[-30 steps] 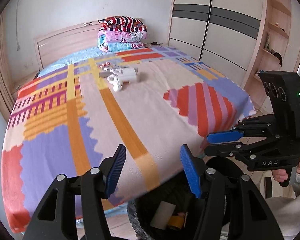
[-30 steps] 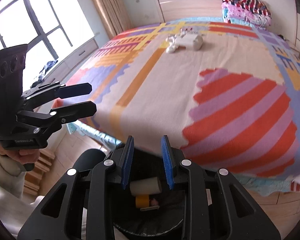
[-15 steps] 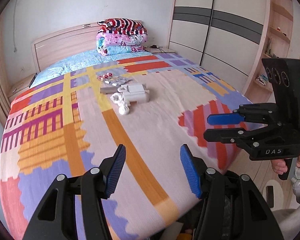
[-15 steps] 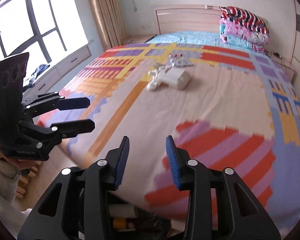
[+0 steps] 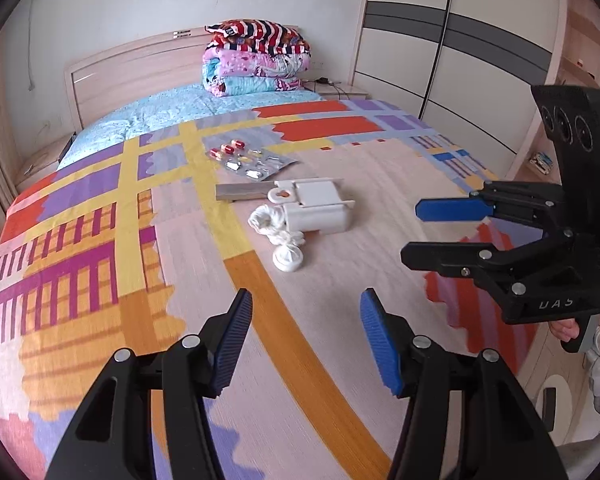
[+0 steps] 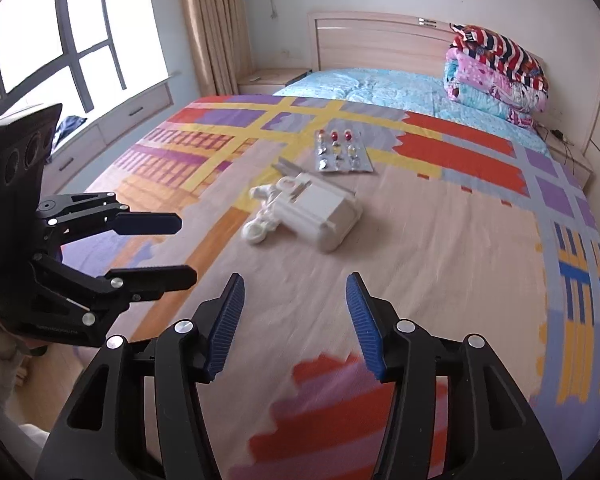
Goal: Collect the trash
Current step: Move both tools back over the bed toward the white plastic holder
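Note:
Trash lies mid-bed on the colourful bedspread (image 5: 140, 264): a white plastic box (image 5: 320, 208), also in the right wrist view (image 6: 324, 212), a white cord bundle with a round cap (image 5: 284, 240) (image 6: 260, 224), a silver pill blister sheet (image 5: 252, 160) (image 6: 340, 152) and a grey flat strip (image 5: 240, 191). My left gripper (image 5: 306, 332) is open and empty, above the bed short of the trash. My right gripper (image 6: 294, 318) is open and empty, beside it; it also shows in the left wrist view (image 5: 432, 232), and the left gripper in the right wrist view (image 6: 172, 248).
Folded quilts (image 5: 256, 60) are stacked at the wooden headboard (image 5: 132, 72). A wardrobe (image 5: 460, 52) stands right of the bed. A window (image 6: 40, 48) and curtain (image 6: 216, 28) are on the left, with a low drawer bench (image 6: 112, 128).
Both grippers rose from over the black trash bin at the bed's foot and moved forward over the bed; the bin has left view. The right jaws opened wider.

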Demonstrator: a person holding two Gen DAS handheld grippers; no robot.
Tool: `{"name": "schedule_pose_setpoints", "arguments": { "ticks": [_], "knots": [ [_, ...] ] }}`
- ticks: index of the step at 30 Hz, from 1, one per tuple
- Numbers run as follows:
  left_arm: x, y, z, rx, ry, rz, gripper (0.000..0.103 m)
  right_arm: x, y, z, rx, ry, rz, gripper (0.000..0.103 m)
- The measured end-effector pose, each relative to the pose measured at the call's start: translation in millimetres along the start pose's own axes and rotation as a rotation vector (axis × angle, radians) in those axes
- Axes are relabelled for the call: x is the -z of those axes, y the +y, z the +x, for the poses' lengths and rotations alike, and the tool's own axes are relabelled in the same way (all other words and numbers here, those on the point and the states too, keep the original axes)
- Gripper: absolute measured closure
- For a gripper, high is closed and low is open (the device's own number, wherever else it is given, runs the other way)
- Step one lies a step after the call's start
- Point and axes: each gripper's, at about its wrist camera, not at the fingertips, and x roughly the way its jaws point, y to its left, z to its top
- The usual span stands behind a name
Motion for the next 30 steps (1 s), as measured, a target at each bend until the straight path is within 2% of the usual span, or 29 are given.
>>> {"name": "schedule_pose_setpoints", "arguments": {
  "ticks": [2,9,11,22,29,30],
  "knots": [
    [-5.0,3.4,8.2,-0.001,0.007,0.0,0.049,-7.3,-4.1,7.1,0.005,-0.003,-0.019,0.042],
    [-18.6,8.9,28.5,-0.004,0.022,0.005,0.05,-24.9,-15.5,28.6,0.006,0.007,-0.049,0.041],
    [-21.6,9.8,33.9,-0.002,0.028,0.009,0.058,-29.4,-16.2,35.2,-0.001,0.013,-0.064,0.041],
    [-23.2,10.6,48.3,-0.017,0.047,0.034,0.081,-34.9,-15.5,59.7,-0.025,0.048,-0.124,0.041],
    [-22.1,11.5,45.9,-0.021,0.047,0.032,0.083,-35.2,-11.4,61.4,-0.032,0.046,-0.133,0.041],
    [-22.1,11.8,45.7,-0.021,0.045,0.03,0.083,-35.0,-11.3,61.4,-0.034,0.045,-0.133,0.044]
  ]
}}
